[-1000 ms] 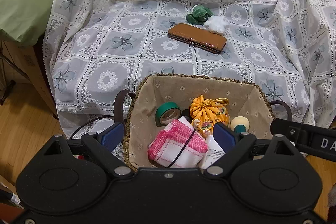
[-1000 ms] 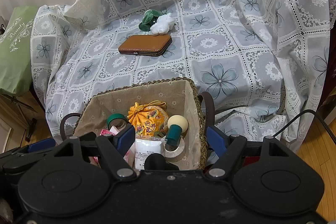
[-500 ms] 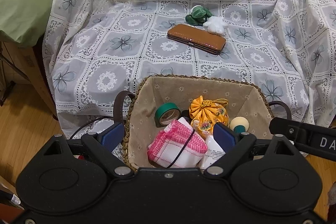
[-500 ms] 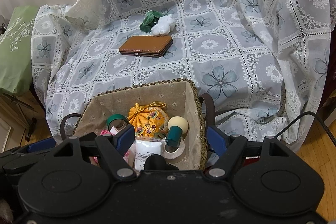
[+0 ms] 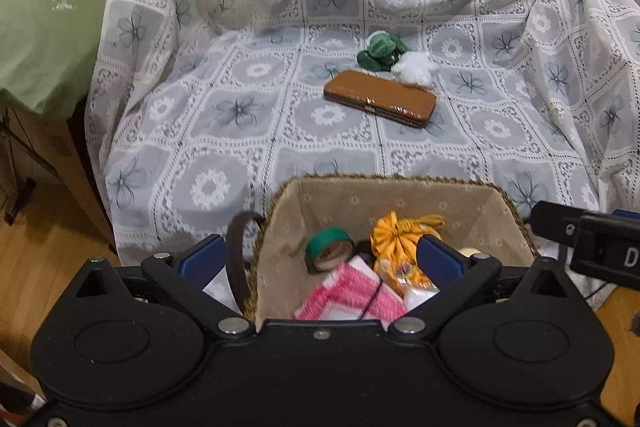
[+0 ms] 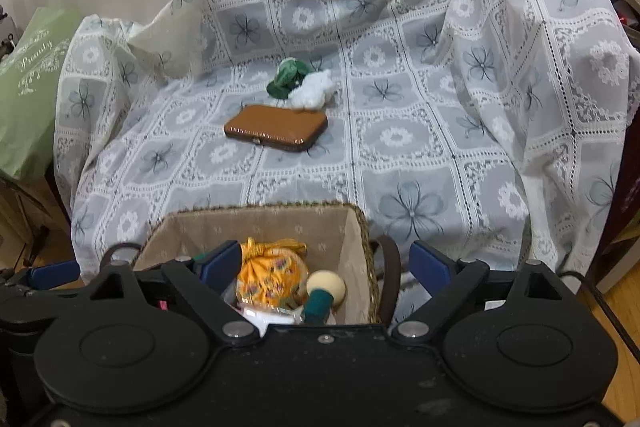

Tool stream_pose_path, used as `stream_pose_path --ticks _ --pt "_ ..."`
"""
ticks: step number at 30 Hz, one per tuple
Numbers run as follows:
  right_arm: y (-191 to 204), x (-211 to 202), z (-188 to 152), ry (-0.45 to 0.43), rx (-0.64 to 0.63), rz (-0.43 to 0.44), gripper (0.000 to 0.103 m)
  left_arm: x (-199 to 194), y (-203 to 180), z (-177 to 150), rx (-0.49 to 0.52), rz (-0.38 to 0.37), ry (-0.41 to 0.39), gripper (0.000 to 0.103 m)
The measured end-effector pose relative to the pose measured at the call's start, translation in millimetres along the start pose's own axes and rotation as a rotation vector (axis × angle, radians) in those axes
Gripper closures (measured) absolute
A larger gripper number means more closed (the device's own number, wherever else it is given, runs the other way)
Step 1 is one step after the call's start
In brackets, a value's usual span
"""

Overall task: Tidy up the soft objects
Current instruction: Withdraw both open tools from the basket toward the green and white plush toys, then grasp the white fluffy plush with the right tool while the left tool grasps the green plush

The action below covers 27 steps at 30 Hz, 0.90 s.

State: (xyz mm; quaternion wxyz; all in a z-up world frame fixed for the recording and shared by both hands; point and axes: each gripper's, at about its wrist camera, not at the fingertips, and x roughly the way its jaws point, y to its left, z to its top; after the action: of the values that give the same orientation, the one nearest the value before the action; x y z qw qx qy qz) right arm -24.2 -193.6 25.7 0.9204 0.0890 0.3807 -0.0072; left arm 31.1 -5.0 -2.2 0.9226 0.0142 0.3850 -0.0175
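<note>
A floral lace cover (image 5: 248, 99) drapes the seat, above wooden flooring (image 5: 36, 247); a green pillow (image 5: 44, 23) lies left. Both grippers' fingers (image 5: 200, 259) (image 6: 430, 261) are spread wide, empty.

Green plush toy (image 5: 381, 50) touching white fluffy toy (image 5: 415, 67), on lace-covered seat

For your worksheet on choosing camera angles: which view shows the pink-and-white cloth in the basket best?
The left wrist view: the pink-and-white cloth lies in plain sight in the basket. In the right wrist view only a pink sliver shows behind the tool's body.
</note>
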Motion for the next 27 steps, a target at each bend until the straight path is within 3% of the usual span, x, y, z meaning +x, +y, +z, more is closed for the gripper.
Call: stream_pose_path --ticks 6,13,20,27 --pt "5 4 18 -0.056 -0.018 -0.015 0.0 8 4 17 0.01 0.014 -0.022 0.004" --pt "10 17 42 -0.119 -0.033 -0.024 0.0 26 1 41 0.056 0.03 -0.039 0.003" --pt "16 47 66 -0.158 -0.032 -0.095 0.0 55 -2 67 0.075 0.015 -0.029 0.003" --pt "20 95 87 -0.107 -0.038 -0.126 0.0 96 3 89 0.065 0.022 -0.016 0.003"
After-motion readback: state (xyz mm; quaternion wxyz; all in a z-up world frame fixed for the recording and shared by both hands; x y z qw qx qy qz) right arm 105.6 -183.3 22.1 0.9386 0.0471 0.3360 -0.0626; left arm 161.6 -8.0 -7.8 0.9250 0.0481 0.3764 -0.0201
